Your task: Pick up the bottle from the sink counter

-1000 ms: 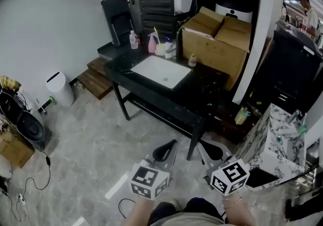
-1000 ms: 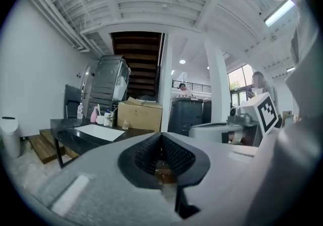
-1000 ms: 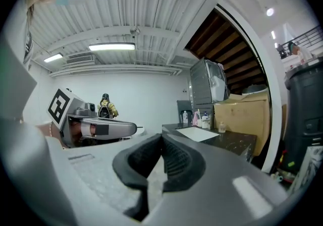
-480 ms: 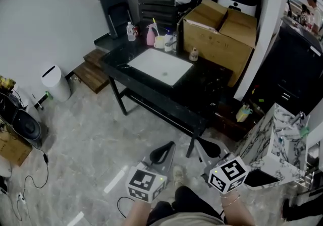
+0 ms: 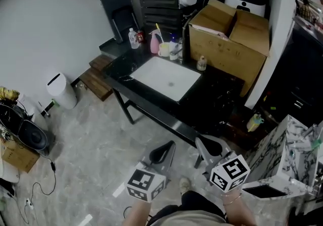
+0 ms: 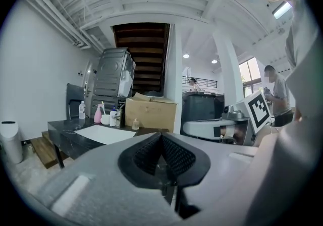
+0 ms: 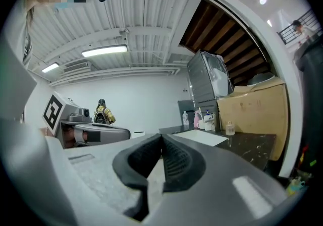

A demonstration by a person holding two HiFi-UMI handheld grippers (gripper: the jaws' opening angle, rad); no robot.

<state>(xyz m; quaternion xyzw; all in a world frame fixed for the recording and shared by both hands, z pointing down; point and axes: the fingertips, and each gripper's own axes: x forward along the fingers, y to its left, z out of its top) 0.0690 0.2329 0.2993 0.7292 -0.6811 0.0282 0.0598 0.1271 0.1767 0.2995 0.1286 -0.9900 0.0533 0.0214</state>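
The basin (image 5: 168, 77) is set in the counter (image 5: 214, 94), toward its left end. Behind the basin, along the counter's back edge, stand a bottle (image 5: 133, 38) at the far left, then a spray bottle (image 5: 154, 43) and a cup (image 5: 164, 49). A small bottle (image 5: 202, 62) stands right of the basin. A box (image 5: 229, 43) rests behind the counter's right part. On the floor left of the counter lies a step (image 5: 101, 74), with a bin (image 5: 60, 90) farther left. The left gripper (image 5: 164, 152) and right gripper (image 5: 204, 147) are side by side before the counter.
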